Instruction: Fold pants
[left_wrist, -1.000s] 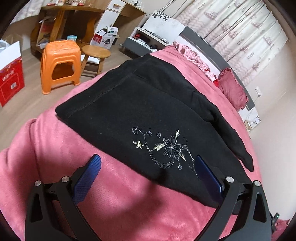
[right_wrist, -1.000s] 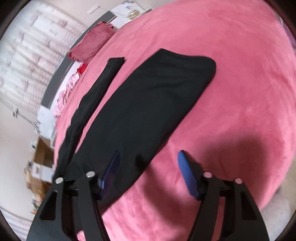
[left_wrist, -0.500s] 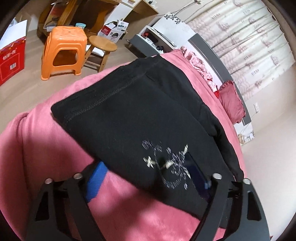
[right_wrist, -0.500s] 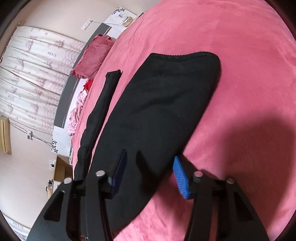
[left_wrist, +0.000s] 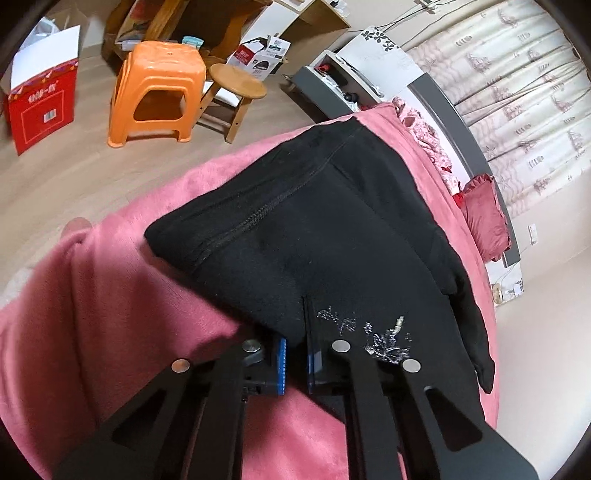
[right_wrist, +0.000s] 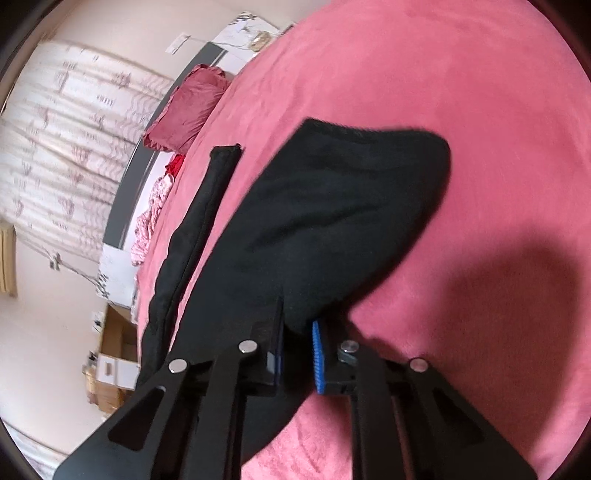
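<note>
Black pants (left_wrist: 332, 229) with a silver flower embroidery (left_wrist: 384, 332) lie across a pink bed cover (left_wrist: 110, 332). In the left wrist view my left gripper (left_wrist: 295, 354) is shut on the near edge of the pants beside the embroidery, the cloth bunched between its blue pads. In the right wrist view the pants (right_wrist: 332, 221) stretch away toward the hem; my right gripper (right_wrist: 297, 354) is shut on their near edge, which is lifted into a fold. A second narrow black leg (right_wrist: 192, 236) lies flat to the left.
Pink bed cover (right_wrist: 443, 92) spreads wide to the right. A dark red pillow (right_wrist: 188, 107) and grey headboard (left_wrist: 461, 125) sit at the bed's head. On the floor stand an orange plastic stool (left_wrist: 159, 85), a round wooden stool (left_wrist: 236, 88) and a red box (left_wrist: 40, 103).
Both grippers slid forward onto the pants' near edge and went from wide open to shut on the cloth. The fabric now bunches up between each pair of pads.
</note>
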